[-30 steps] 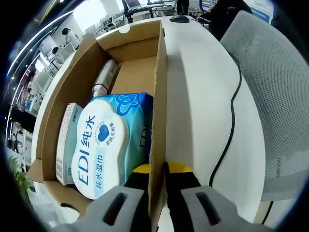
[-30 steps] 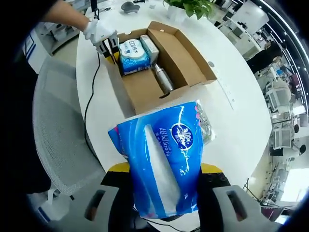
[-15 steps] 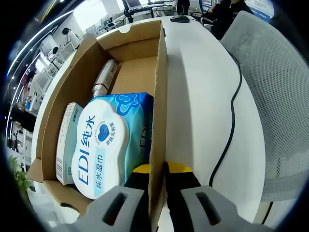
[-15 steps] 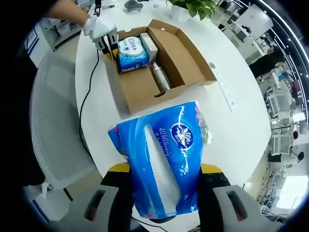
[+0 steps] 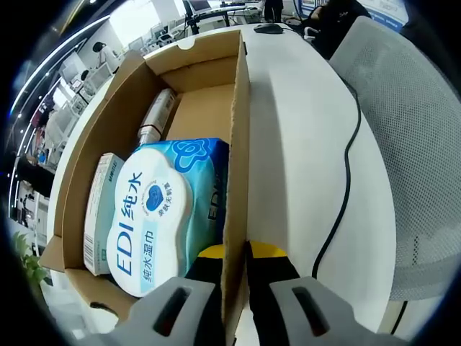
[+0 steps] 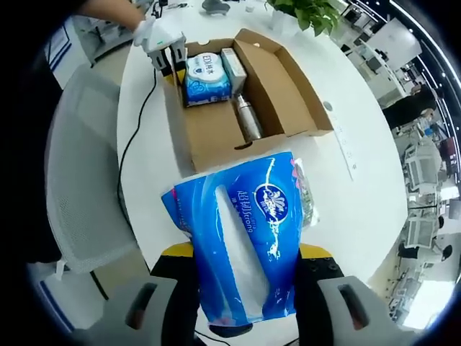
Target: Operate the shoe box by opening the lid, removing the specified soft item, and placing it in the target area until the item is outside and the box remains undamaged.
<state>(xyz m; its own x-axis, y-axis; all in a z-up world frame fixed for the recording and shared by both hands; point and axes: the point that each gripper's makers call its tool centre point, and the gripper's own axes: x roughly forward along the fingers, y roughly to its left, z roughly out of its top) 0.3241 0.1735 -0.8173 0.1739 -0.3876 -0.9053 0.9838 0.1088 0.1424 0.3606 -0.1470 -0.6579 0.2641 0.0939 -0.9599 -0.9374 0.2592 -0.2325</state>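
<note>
Right gripper (image 6: 245, 252) fingers clamp blue tissue pack (image 6: 245, 238), its bottom cut off. Left gripper (image 5: 234, 252) fingers pinch shoe box (image 5: 234, 144) wall at 6 o'clock.

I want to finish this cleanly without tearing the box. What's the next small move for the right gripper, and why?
Probably lower the tissue pack onto the bare table beside the box and open. The right gripper grips the pack, already out of the box and above the table. The left gripper clamps the box wall, steadying it, so nothing there needs to move.
</note>
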